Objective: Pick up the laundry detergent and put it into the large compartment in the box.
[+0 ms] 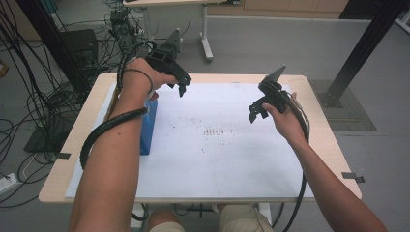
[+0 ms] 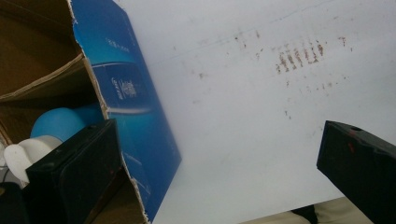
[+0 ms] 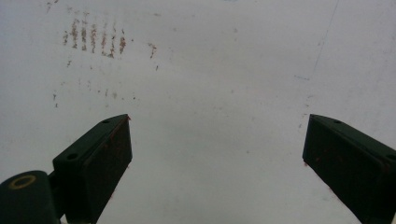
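Observation:
A blue cardboard box (image 1: 148, 126) lies on the white sheet (image 1: 217, 159) at the table's left side, partly hidden by the left forearm. Its torn open end (image 2: 65, 93) shows brown flaps, with a light blue rounded object (image 2: 58, 123) and a white piece (image 2: 21, 156) inside. My left gripper (image 1: 177, 87) hangs open above the box's far end; in the left gripper view (image 2: 219, 172) one of its jaws overlaps the box opening. My right gripper (image 1: 256, 112) is held open over the right half of the sheet, and nothing lies between its jaws (image 3: 217, 163).
Reddish-brown smudges (image 1: 214, 131) mark the middle of the white sheet. The wooden table edge (image 1: 333, 145) frames the sheet. Cables (image 1: 29, 106) and a dark post base (image 1: 338, 99) sit on the floor around the table.

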